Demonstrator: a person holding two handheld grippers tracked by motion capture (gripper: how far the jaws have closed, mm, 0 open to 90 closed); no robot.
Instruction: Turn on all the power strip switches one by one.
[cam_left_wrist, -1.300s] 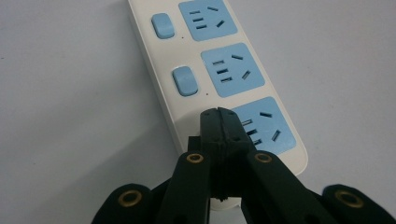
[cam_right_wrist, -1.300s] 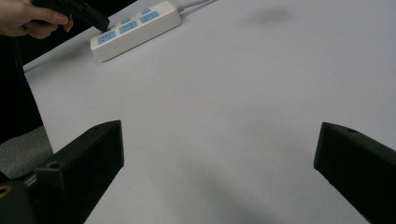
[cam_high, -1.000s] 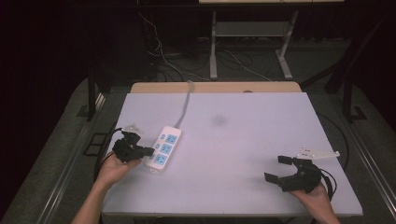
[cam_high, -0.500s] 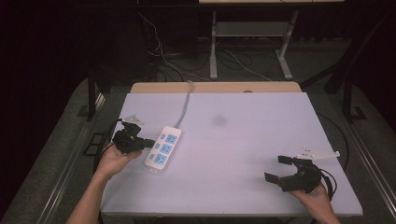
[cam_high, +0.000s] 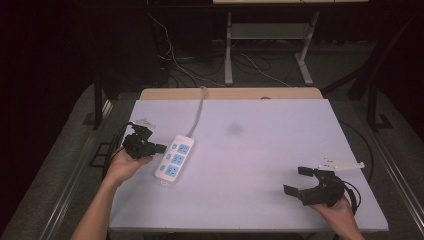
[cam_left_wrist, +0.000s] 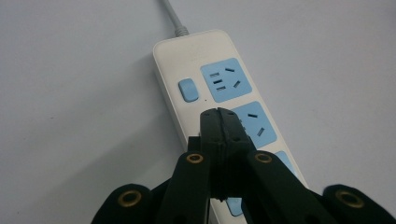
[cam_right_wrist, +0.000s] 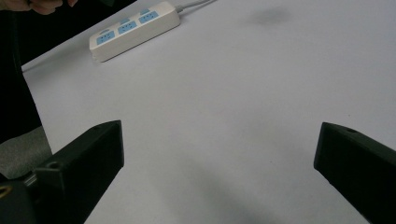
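A pale table (cam_high: 260, 150) stands in a dark room with cables on the floor beyond. The white power strip (cam_high: 175, 158) lies left; the left gripper (cam_high: 161, 147), jaws pressed together, reaches it. The right gripper (cam_high: 298, 181) gapes wide, empty, near right.

The left gripper's (cam_left_wrist: 219, 116) closed fingers hid the power strip's (cam_left_wrist: 205, 70) near end, which the bottom edge cut off.

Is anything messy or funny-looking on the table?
Only small things. A dark grey smudge marks the pale table near its far middle, and the white power strip with blue sockets lies slanted, not square with the table edges. Nothing looks spilled or broken.
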